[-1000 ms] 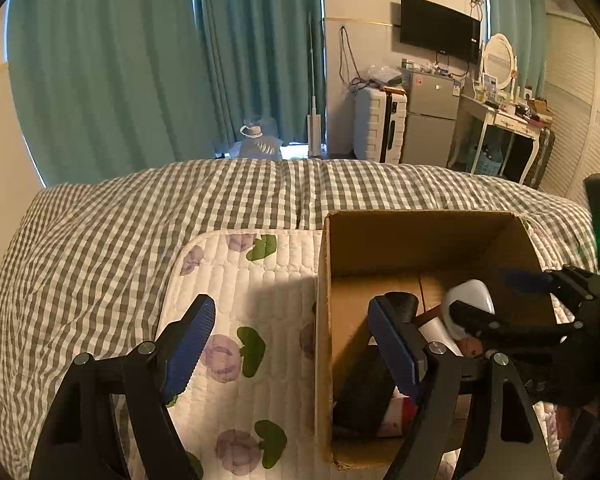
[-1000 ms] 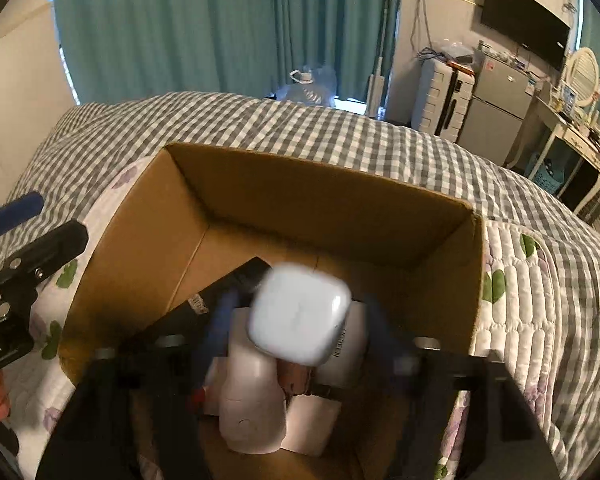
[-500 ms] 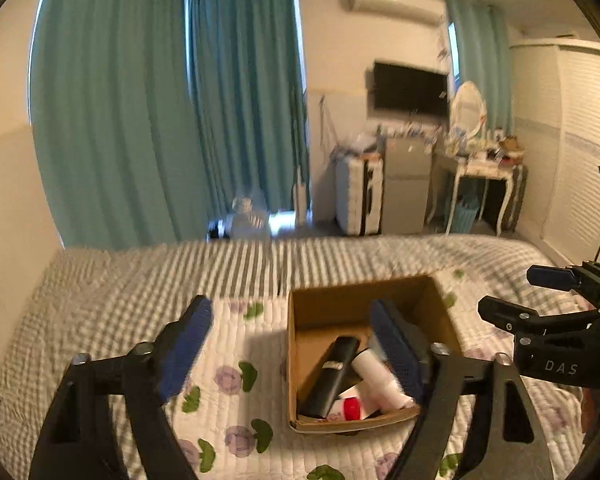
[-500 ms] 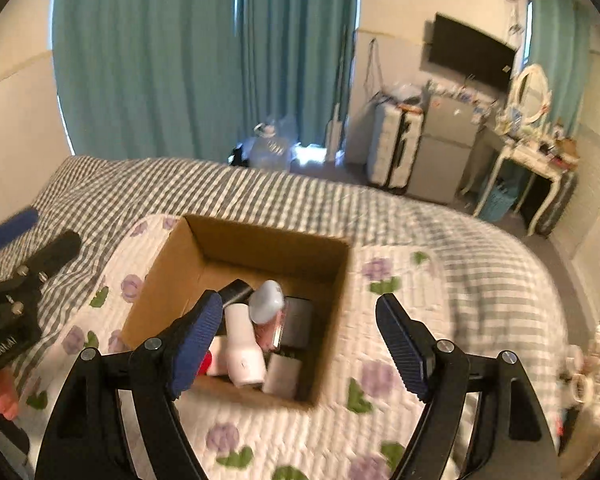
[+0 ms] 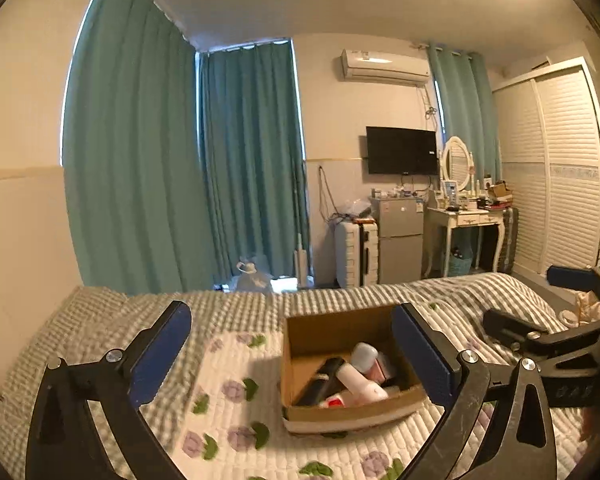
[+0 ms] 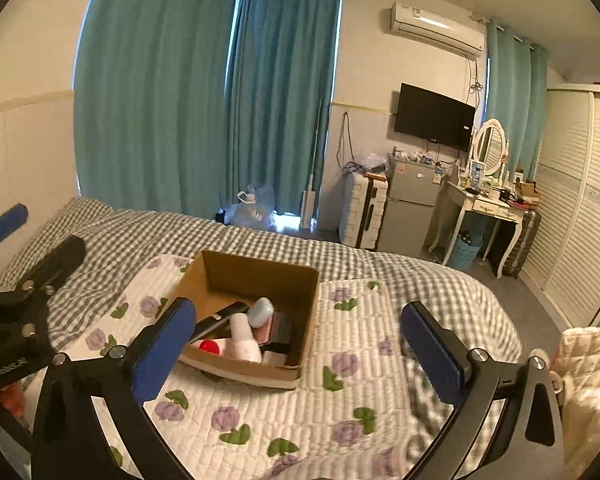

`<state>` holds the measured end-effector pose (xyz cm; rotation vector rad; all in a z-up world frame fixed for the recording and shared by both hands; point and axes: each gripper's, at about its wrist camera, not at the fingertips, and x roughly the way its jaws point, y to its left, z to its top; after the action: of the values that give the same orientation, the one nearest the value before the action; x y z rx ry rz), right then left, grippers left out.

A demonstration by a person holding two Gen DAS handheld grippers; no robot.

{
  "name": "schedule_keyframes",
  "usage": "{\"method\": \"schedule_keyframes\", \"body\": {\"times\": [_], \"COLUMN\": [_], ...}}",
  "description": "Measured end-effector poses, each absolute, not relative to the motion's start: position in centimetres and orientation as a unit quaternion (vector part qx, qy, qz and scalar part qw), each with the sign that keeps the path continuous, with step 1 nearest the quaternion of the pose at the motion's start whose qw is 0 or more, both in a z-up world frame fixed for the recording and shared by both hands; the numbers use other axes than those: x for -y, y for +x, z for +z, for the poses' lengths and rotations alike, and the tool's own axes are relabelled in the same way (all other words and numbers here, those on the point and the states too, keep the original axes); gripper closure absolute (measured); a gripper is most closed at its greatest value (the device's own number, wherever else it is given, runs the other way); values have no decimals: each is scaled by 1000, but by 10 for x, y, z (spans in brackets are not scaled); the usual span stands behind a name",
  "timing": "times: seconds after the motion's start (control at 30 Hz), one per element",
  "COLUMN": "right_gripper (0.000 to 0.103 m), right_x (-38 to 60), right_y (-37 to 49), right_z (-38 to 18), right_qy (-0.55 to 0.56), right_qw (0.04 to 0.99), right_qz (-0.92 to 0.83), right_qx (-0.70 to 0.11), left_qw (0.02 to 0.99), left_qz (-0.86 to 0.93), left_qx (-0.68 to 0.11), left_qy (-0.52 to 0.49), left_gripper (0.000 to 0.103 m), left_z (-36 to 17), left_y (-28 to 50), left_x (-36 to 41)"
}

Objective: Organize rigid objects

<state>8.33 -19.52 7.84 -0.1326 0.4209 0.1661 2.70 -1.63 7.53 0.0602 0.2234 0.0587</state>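
Blue-padded left gripper [image 5: 290, 354] hangs spread wide and empty above the bed, nothing between its pads. Quilted floral mat [image 6: 352, 392] lies over the grey checked bedspread [image 6: 112, 236], giving the cardboard box [image 6: 256, 276] a flat seat. Box sits open-topped near the mat's middle, holding the gathered rigid items: a black slim case [image 6: 216, 320] leaning on the left wall, a white bottle [image 6: 244, 340] lying lengthwise, a red cap [image 6: 208, 346], a pale blue rounded piece [image 6: 260, 312] on top. Right gripper [image 6: 296, 344], likewise agape and empty, is held high and back. Judged: the collecting looks finished, since no loose items show on the mat.
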Motion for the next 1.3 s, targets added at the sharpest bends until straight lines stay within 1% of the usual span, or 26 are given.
{"method": "schedule_keyframes", "body": {"times": [0.1,0.2,0.37,0.53,0.7,1.3], "right_gripper": [0,0,0,0,0,0], "right_x": [195,196,200,200,198,198], "right_y": [83,85,96,106,110,105], "right_z": [58,40,25,13,10,15], "right_qy": [-64,-58,-38,-32,-31,-32], "right_qw": [976,981,981,979,976,978], "right_qz": [73,65,69,70,75,76], "right_qx": [-194,-176,-179,-190,-200,-192], "left_qw": [992,990,987,986,985,984], "left_qz": [29,40,30,26,27,17], "left_qx": [-119,-131,-153,-166,-173,-178], "left_qy": [26,44,26,7,-2,-11], "left_gripper": [0,0,0,0,0,0], "left_z": [57,42,21,15,13,12], "left_y": [31,41,49,50,52,52], "left_x": [18,21,12,3,-2,-4]}}
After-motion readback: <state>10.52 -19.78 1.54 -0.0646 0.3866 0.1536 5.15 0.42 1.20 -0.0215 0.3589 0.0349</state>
